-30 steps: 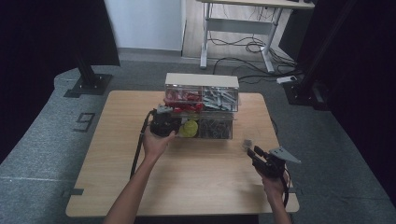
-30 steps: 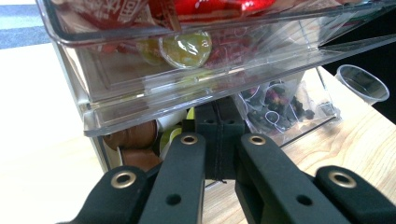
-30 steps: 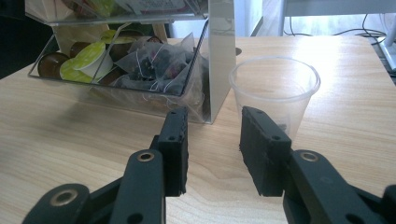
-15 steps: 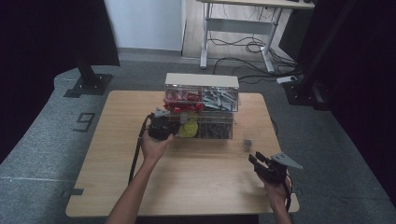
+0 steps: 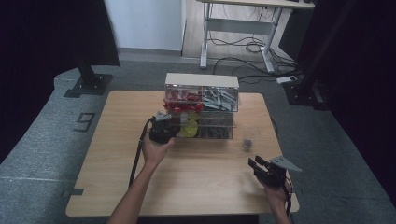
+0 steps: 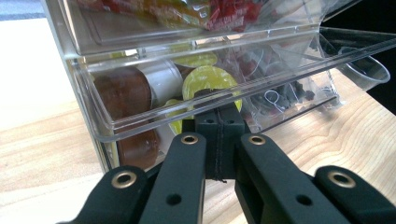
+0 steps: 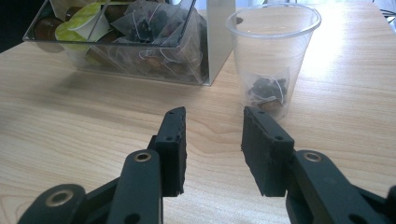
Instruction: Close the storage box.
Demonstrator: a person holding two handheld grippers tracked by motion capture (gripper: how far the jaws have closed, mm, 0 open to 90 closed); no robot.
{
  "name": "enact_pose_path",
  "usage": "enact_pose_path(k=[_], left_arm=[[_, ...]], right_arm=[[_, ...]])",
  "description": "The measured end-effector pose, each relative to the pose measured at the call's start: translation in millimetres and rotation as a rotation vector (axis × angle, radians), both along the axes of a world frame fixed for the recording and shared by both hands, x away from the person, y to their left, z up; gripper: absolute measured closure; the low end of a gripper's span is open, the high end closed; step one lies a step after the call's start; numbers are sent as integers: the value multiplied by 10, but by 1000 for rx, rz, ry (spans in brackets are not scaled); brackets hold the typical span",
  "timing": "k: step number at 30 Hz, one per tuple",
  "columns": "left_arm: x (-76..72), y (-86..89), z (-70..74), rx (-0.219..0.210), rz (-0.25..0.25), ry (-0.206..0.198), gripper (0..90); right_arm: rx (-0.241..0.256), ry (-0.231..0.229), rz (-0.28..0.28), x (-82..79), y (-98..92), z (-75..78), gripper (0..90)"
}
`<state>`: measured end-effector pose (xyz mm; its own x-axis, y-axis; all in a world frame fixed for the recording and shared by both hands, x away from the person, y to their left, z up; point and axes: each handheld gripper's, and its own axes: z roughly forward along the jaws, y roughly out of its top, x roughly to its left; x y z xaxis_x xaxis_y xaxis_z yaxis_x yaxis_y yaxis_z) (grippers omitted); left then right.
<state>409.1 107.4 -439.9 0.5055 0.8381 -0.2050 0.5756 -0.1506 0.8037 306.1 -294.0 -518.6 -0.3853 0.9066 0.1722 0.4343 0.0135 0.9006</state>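
High view puts the left hand-held gripper (image 5: 169,125) at the front of the clear drawer organiser (image 5: 201,105), which stands toward the worktop's (image 5: 112,140) far edge. Its jaws are pressed together on the front lip of the lower drawer (image 6: 154,112), which sits pulled out and holds yellow-lidded pods (image 6: 210,84) beside tea bags (image 6: 285,95). To the right, a plastic cup (image 7: 273,58) with one tea bag (image 7: 268,93) inside stands on the worktop just beside the organiser. The right hand-held gripper (image 7: 212,140) waits near the worktop's near right corner, jaws apart, empty. Likely step: shutting the drawer; next calls for a straight, level push.
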Motion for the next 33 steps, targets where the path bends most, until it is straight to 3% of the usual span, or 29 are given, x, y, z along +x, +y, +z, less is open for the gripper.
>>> enact_pose_path(k=[33], left_arm=[[-86,0,-331,-10,-16,61,900]], right_arm=[[-11,36,8,14,32,-99,592]])
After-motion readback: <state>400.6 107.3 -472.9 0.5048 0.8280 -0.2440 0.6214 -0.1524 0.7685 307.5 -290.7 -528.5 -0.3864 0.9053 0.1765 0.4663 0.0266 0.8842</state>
